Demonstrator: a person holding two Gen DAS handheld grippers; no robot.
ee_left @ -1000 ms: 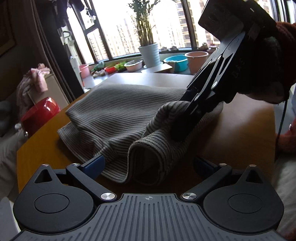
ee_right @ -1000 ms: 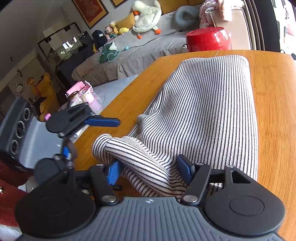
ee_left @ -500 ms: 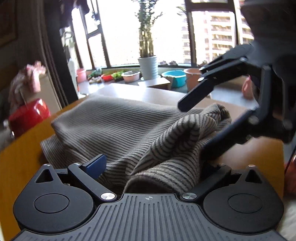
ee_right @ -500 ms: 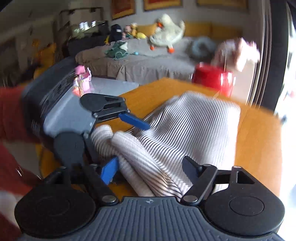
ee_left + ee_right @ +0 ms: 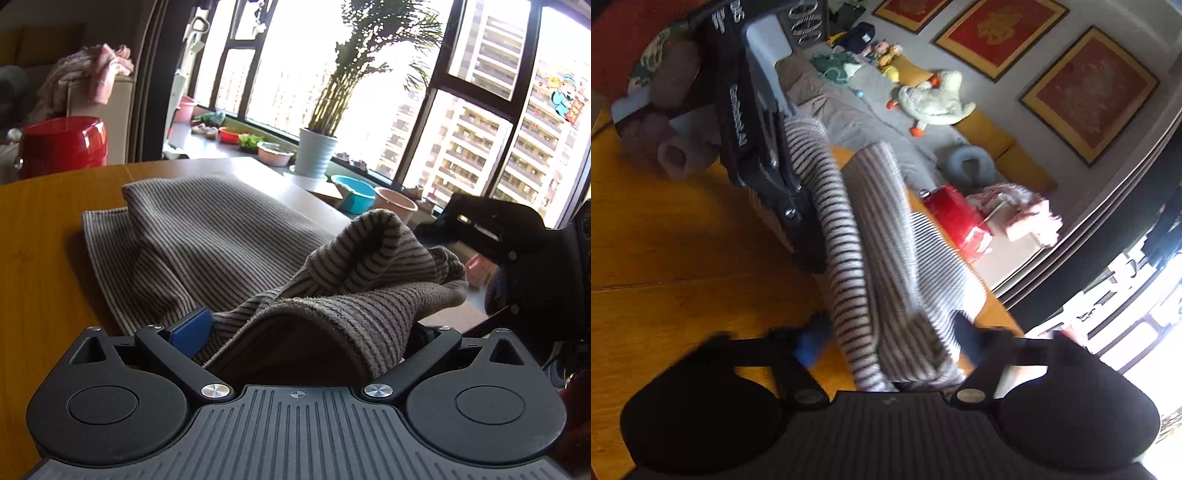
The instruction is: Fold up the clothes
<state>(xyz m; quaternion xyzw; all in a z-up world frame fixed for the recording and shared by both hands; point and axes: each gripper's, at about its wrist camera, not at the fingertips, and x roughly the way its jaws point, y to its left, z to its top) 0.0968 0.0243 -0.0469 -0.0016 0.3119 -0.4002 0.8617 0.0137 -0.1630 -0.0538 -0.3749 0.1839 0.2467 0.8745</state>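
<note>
While most of it lies flat on the wooden surface, the striped garment has its near edge lifted between both grippers. Left gripper fingers hold a bunched fold; right gripper fingers sit wide around the cloth, blurred, grip unclear. Red pot behind.

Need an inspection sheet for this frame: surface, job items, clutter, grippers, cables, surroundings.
Surface: wooden table, bare around the garment.
Job's things: striped garment, far part flat, near edge lifted and bunched.
Clutter: nothing seen on the table.
Grippers: left gripper has the bunched edge between its fingers; right gripper also has cloth between its fingers, view blurred.
Cables: nothing seen.
Surroundings: red container, potted plant and basins at the window, plush duck on a sofa.
</note>
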